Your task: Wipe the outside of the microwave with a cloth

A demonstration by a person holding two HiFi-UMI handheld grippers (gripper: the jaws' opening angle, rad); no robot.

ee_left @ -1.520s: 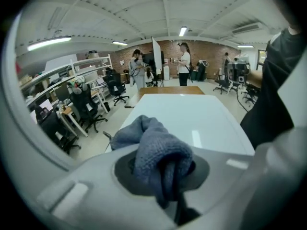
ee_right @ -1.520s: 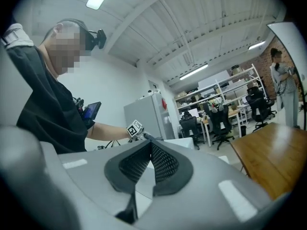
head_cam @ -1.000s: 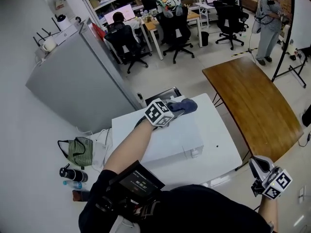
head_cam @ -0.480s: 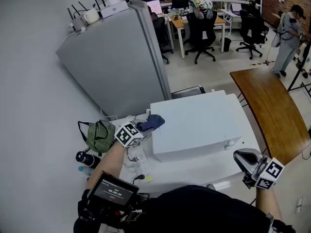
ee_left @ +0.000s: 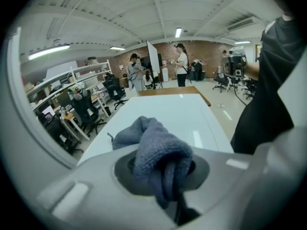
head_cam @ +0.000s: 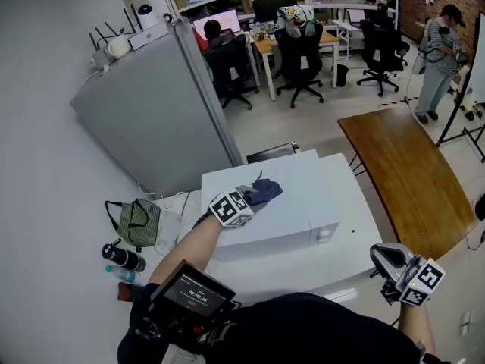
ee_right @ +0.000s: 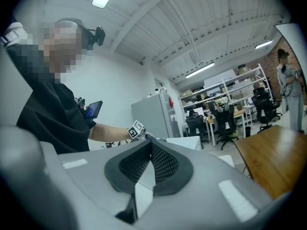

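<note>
Off the worktop's left edge: a green bag (head_cam: 135, 222), and nearer the wearer a dark bottle (head_cam: 121, 256) lying flat; what they rest on is not clear. Behind them stands a tall grey cabinet (head_cam: 151, 120). The white worktop (head_cam: 356, 230) carries the white microwave (head_cam: 299, 207), set toward the worktop's back left corner and taking up most of its width. The left claw (head_cam: 248, 200) lies over the left end of the microwave's top, its marker cube (head_cam: 229, 208) facing up and the forearm reaching in from the near left. It pinches a grey-blue cloth (head_cam: 265, 192). In the left gripper view the cloth is bunched and folded between the jaws, with a loose lobe spilling forward onto the flat white top. The cloth touches the top panel near its left edge. A brown wooden table (head_cam: 409, 177) runs along the worktop's right edge, apart from it. The right claw (head_cam: 388, 260) is held in the air off the worktop's front right corner, well apart from the microwave and touching nothing. In the right gripper view its ribbed black pads (ee_right: 164, 165) are pressed together at the tips, with nothing between them. At far right, at the back of the room, a person (head_cam: 439, 51) stands on the floor.
</note>
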